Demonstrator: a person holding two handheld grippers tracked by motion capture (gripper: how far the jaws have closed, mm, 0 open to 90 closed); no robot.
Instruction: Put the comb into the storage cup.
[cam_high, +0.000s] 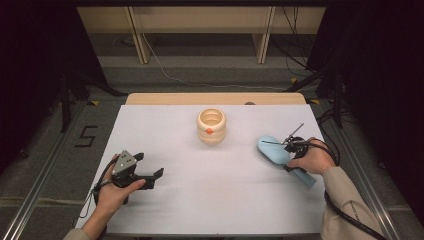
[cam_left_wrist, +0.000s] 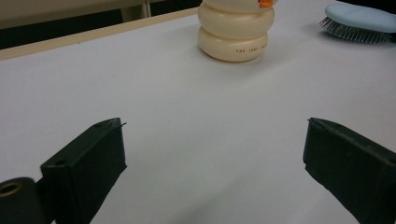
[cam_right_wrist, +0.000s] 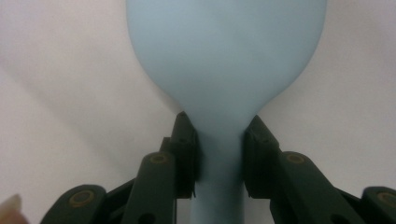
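The right hand (cam_high: 314, 159) rests low on the table; the right gripper (cam_right_wrist: 219, 140) is clamped on the neck of the pale blue hairbrush (cam_right_wrist: 224, 60), bristles down, head pointing straight ahead of it; the left gripper (cam_left_wrist: 215, 154) stands wide apart.

- The pale blue hairbrush (cam_high: 275, 150) is lying bristles-down on the white table's right side, its oval head pointing toward the far-left.
- Its slim handle (cam_right_wrist: 219, 163) is sitting pinched between two black jaws, just below the head.
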